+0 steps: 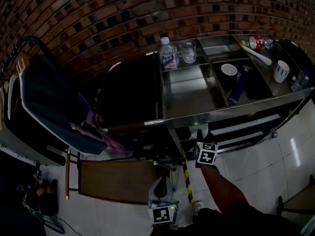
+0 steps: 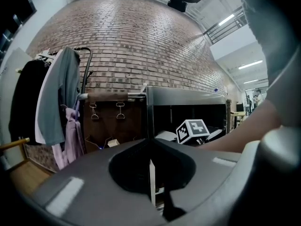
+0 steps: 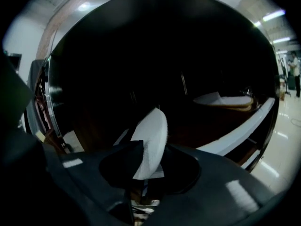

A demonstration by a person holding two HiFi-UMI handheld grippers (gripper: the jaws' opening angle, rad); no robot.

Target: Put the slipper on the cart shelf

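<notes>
In the right gripper view a white slipper [image 3: 151, 140] stands on its edge, tilted, between the jaws of my right gripper [image 3: 141, 185], inside the dark lower shelf of the steel cart [image 1: 216, 110]. The left jaw lies against it. A second white slipper [image 3: 225, 100] lies flat on that shelf, further in on the right. In the head view my right gripper [image 1: 202, 140] reaches under the cart's top, its fingertips hidden. My left gripper [image 1: 162, 196] hangs lower, near the floor, shut and empty [image 2: 151, 182].
On the cart's top stand a water bottle [image 1: 168, 54], a glass mug [image 1: 188, 51], a white cup [image 1: 229, 71] and a white mug [image 1: 281, 71]. A rack of clothes [image 1: 49, 107] stands left, a wooden bench [image 1: 115, 180] below it, a brick wall behind.
</notes>
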